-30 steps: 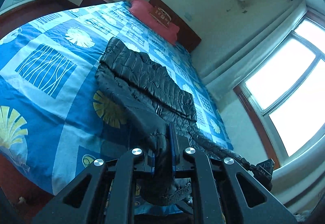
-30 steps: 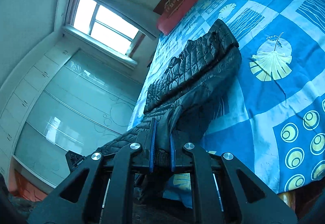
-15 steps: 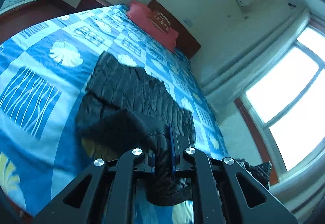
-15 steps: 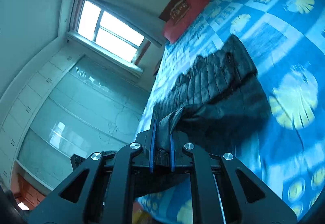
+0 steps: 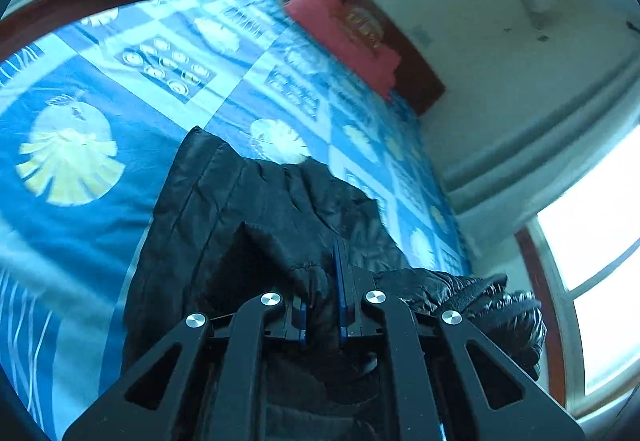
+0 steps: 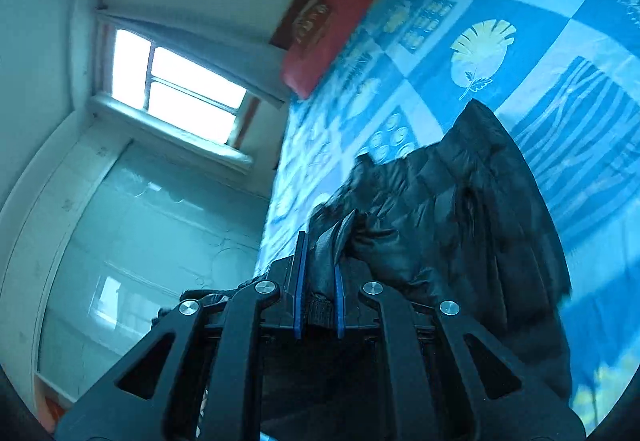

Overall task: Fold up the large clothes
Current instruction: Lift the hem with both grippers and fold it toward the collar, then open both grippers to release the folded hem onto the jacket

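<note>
A black quilted puffer jacket (image 5: pixel 248 209) lies on a bed with a blue patterned sheet (image 5: pixel 80 113). My left gripper (image 5: pixel 322 281) is shut on a fold of the jacket's edge, and the lifted part hangs over the flat part. In the right wrist view the same jacket (image 6: pixel 472 209) bunches up in front of me. My right gripper (image 6: pixel 320 265) is shut on another bit of its edge, with fabric pinched between the blue pads. Part of the jacket trails off to the right of the left gripper (image 5: pixel 500 305).
A red pillow (image 5: pixel 340 33) rests at the head of the bed against a dark wooden headboard (image 5: pixel 400 53). Bright windows (image 6: pixel 176 93) and pale walls surround the bed. A glass-fronted wardrobe (image 6: pixel 140 241) stands on the left in the right wrist view.
Both grippers have carried the jacket's near edge forward over the bed toward the pillow. The held part now folds over the flat part, and the jacket looks shorter and more bunched.
</note>
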`<state>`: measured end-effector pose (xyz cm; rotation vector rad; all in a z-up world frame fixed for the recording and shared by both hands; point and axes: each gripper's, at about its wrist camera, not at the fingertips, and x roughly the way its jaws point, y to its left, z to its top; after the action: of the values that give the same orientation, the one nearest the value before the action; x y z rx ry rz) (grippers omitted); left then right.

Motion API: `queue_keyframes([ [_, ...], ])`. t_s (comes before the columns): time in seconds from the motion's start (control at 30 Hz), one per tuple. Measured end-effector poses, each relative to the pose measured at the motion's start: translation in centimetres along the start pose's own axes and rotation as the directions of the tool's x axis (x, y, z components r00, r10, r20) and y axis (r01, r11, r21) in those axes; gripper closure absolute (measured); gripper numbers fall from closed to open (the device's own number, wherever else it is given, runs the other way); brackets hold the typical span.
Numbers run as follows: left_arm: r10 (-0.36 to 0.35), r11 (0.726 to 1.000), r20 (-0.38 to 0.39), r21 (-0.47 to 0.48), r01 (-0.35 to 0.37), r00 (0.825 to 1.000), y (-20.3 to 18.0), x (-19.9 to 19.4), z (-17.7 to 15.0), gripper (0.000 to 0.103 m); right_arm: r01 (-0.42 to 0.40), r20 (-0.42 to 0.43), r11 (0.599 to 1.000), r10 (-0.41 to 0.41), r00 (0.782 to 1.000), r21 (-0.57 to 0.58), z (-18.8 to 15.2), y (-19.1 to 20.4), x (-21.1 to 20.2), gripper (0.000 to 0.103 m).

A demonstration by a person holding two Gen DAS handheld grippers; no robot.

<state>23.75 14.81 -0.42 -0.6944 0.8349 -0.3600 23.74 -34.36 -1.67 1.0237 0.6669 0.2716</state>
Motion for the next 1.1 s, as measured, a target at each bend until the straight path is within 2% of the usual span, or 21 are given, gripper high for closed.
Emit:
queue_keyframes([
  [0.2, 0.068, 0.997, -0.059, -0.021, -0.07, 0.996, 2.7, 7.5, 2.5, 0.093, 0.108, -0.036, 0.993, -0.106, 0.994, 0.041, 2.7, -3.7, 6.4, 0.092],
  [0.33, 0.106, 0.994, -0.083, -0.012, -0.107, 0.991, 4.0, 10.2, 2.9, 0.092, 0.169, -0.06, 0.984, -0.166, 0.984, 0.051, 3.0, -6.3, 9.2, 0.092],
  [0.4, 0.116, 0.993, -0.088, 0.01, -0.115, 0.989, 4.0, 10.8, 2.9, 0.091, 0.173, -0.059, 0.984, -0.17, 0.984, 0.049, 3.0, -7.0, 9.7, 0.091],
  [0.47, 0.105, 0.994, -0.08, 0.016, -0.104, 0.991, 3.8, 10.7, 3.0, 0.089, 0.152, -0.049, 0.987, -0.15, 0.987, 0.043, 2.8, -6.9, 9.4, 0.086],
  [0.5, 0.097, 0.995, -0.078, 0.016, -0.096, 0.992, 3.7, 10.4, 3.0, 0.087, 0.132, -0.043, 0.991, -0.13, 0.991, 0.037, 2.7, -6.8, 8.9, 0.08],
  [0.53, 0.083, 0.997, -0.076, 0.014, -0.082, 0.994, 3.6, 10.1, 3.1, 0.083, 0.11, -0.034, 0.993, -0.109, 0.993, 0.033, 2.6, -6.6, 8.4, 0.063],
  [0.57, 0.069, 0.998, -0.075, 0.006, -0.068, 0.995, 3.5, 9.8, 3.2, 0.079, 0.097, -0.023, 0.995, -0.096, 0.995, 0.028, 2.6, -6.4, 8.0, 0.052],
  [0.6, 0.049, 0.999, -0.074, -0.008, -0.05, 0.996, 3.5, 9.4, 3.3, 0.07, 0.092, -0.002, 0.996, -0.092, 0.996, 0.012, 2.5, -6.0, 7.2, 0.038],
  [0.67, -0.005, 0.998, -0.059, -0.062, 0.001, 0.998, 3.6, 8.3, 3.5, 0.055, 0.083, 0.008, 0.996, -0.083, 0.997, -0.014, 2.6, -5.4, 6.1, 0.037],
  [0.7, -0.03, 0.996, -0.05, -0.084, 0.026, 0.998, 3.5, 7.9, 3.6, 0.042, 0.077, 0.008, 0.997, -0.076, 0.997, -0.017, 2.6, -5.2, 5.6, 0.037],
  [0.73, -0.053, 0.993, -0.032, -0.104, 0.049, 0.998, 3.4, 7.2, 3.7, 0.036, 0.075, 0.009, 0.997, -0.075, 0.997, -0.021, 2.6, -5.1, 5.2, 0.037],
  [0.77, -0.059, 0.993, -0.015, -0.103, 0.057, 0.998, 3.1, 6.6, 3.9, 0.035, 0.083, 0.011, 0.996, -0.082, 0.997, -0.037, 2.7, -5.0, 4.8, 0.037],
  [0.87, -0.017, 1.0, 0.016, -0.014, 0.018, 1.0, 2.1, 5.5, 4.4, 0.03, 0.156, 0.02, 0.982, -0.155, 0.988, -0.102, 3.6, -4.5, 4.3, 0.037],
  [0.97, 0.078, 0.994, 0.028, 0.078, -0.08, 0.997, 2.0, 6.0, 4.9, 0.028, 0.22, 0.007, 0.962, -0.222, 0.975, -0.161, 4.7, -4.3, 5.2, 0.037],
  [1.03, 0.124, 0.986, -0.003, 0.108, -0.123, 0.992, 2.6, 7.4, 5.6, 0.028, 0.284, -0.014, 0.932, -0.295, 0.956, -0.227, 5.6, -4.3, 6.8, 0.037],
  [1.1, 0.156, 0.981, -0.046, 0.124, -0.149, 0.987, 3.4, 8.9, 6.1, 0.028, 0.299, -0.053, 0.914, -0.325, 0.944, -0.276, 6.0, -4.3, 8.4, 0.037],
])
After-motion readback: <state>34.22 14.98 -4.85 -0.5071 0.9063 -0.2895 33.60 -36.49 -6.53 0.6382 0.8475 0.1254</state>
